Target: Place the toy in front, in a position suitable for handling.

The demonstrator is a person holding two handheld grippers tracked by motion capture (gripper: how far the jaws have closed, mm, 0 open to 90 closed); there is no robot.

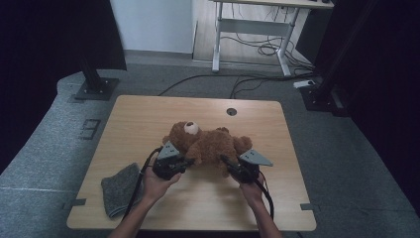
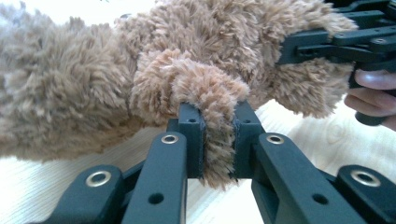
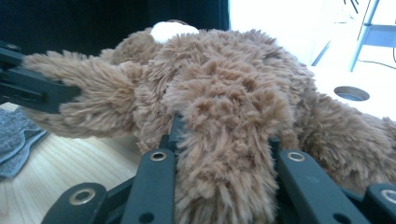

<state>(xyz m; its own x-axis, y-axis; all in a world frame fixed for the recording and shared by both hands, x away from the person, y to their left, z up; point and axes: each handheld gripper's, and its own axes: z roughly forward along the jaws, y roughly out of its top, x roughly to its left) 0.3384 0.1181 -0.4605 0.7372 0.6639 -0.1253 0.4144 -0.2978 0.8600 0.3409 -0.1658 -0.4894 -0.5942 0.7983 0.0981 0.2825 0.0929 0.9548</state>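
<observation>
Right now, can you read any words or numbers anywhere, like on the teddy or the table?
No readable text on the teddy, the table or the cloth.
A pale mark on the floor left of the table looks like "3", too unclear to be sure.

One teddy bear (image 1: 210,143) is lying on one wooden table (image 1: 148,119). One grey cloth (image 1: 120,188) is lying beside it. Two grippers, left (image 1: 185,161) and right (image 1: 227,163), are clamping the bear.
</observation>
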